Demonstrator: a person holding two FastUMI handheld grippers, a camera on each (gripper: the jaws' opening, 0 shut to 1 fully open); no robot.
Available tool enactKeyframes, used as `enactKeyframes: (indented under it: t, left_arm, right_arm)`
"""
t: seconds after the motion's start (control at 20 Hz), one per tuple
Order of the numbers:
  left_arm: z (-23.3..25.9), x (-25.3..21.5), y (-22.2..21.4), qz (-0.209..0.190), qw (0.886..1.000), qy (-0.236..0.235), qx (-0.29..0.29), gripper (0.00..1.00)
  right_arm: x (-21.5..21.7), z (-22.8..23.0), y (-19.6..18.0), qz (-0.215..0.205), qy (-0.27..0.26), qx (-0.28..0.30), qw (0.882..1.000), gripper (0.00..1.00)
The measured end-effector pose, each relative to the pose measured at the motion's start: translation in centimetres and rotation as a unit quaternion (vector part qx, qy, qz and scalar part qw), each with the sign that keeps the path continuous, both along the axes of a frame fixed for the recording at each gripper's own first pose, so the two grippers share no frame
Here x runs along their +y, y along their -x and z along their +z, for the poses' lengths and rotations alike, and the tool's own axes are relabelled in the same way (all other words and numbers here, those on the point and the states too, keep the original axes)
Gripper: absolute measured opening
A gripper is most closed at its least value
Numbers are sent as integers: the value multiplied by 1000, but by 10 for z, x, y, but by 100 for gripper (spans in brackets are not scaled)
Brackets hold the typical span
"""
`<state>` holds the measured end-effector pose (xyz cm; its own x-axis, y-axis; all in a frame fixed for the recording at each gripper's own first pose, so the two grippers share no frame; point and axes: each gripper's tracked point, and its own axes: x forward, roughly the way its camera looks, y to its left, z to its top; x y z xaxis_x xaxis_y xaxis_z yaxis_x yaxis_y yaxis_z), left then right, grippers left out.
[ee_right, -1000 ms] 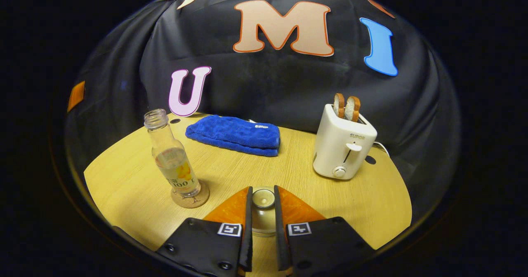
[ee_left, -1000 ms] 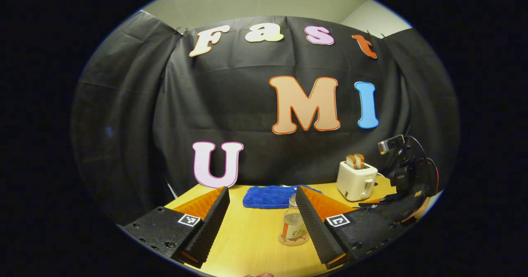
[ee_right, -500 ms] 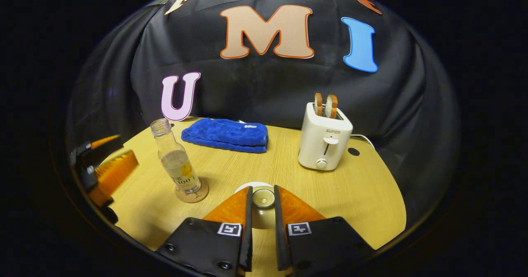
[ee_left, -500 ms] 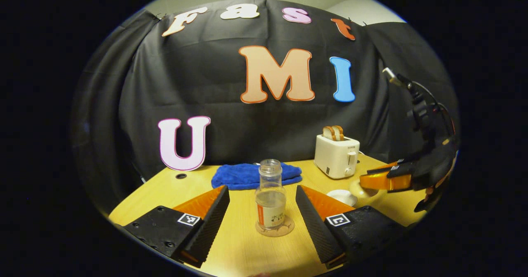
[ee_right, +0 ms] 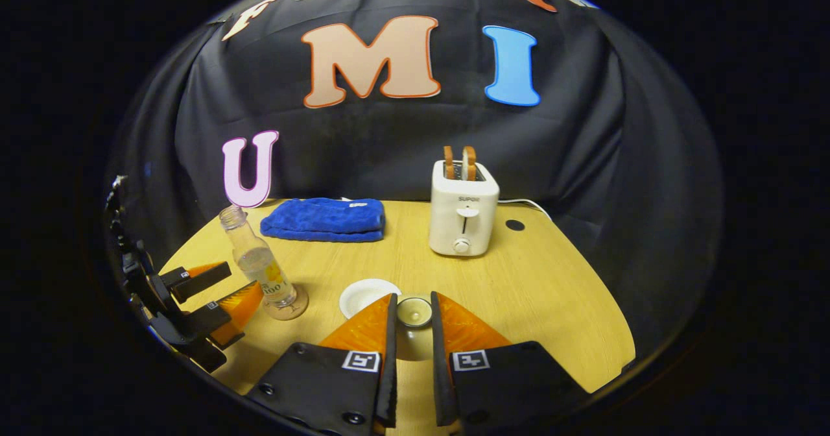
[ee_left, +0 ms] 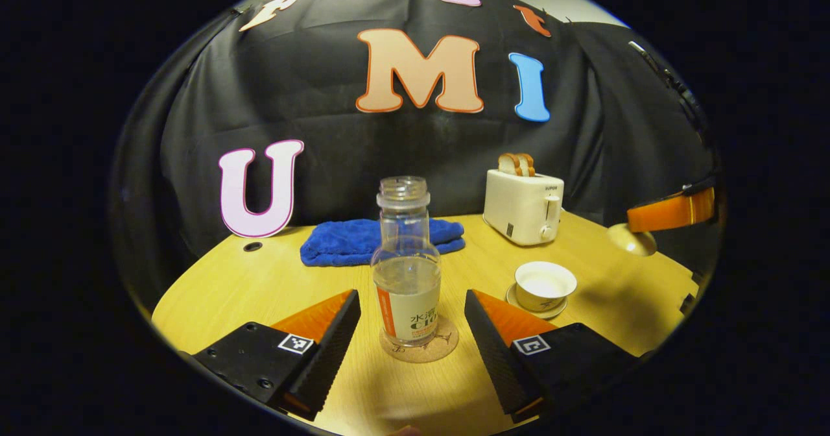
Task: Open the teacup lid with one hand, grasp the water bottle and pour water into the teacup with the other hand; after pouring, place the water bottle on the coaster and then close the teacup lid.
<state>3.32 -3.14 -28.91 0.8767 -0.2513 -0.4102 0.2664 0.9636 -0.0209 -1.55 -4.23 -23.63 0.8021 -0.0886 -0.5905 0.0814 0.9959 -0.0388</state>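
My left claw (ee_left: pixel 412 332) sits at the bottom of the left gripper view with its fingers spread wide apart, level and pointing forward, nothing pressed between them. In the right gripper view it appears at the lower left edge (ee_right: pixel 214 300), jaws parted. My right claw (ee_right: pixel 412 348) fills the bottom centre there, its fingers drawn close together and clamping a small round lid knob (ee_right: pixel 414 311) between them.

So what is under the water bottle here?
The water bottle stands upright on a round cork coaster, whose rim shows around its base. The coaster's middle is covered by the bottle.
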Motion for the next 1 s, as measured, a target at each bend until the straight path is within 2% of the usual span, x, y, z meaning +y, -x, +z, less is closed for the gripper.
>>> enactKeyframes:
  t: [0.3, 0.75, 0.85, 0.9, 1.0]
  left_arm:
    - [-26, -6, -13, -29, 999, -23, 13, 95]
    - [-46, -14, -31, -51, 998, -43, 20, 96]
    - [-47, -14, -33, -51, 997, -45, 18, 96]
    - [-47, -11, -34, -51, 997, -49, 17, 95]
    - [-47, -10, -35, -53, 997, -56, 17, 84]
  right_arm:
    - [-29, -2, 24, -51, 10, 12, 999, 27]
    - [-52, 4, 49, -83, 25, 20, 996, 24]
    - [-55, 2, 50, -85, 25, 22, 996, 27]
    - [-54, 0, 49, -83, 24, 23, 996, 27]
    - [-56, 0, 50, -79, 26, 24, 996, 24]
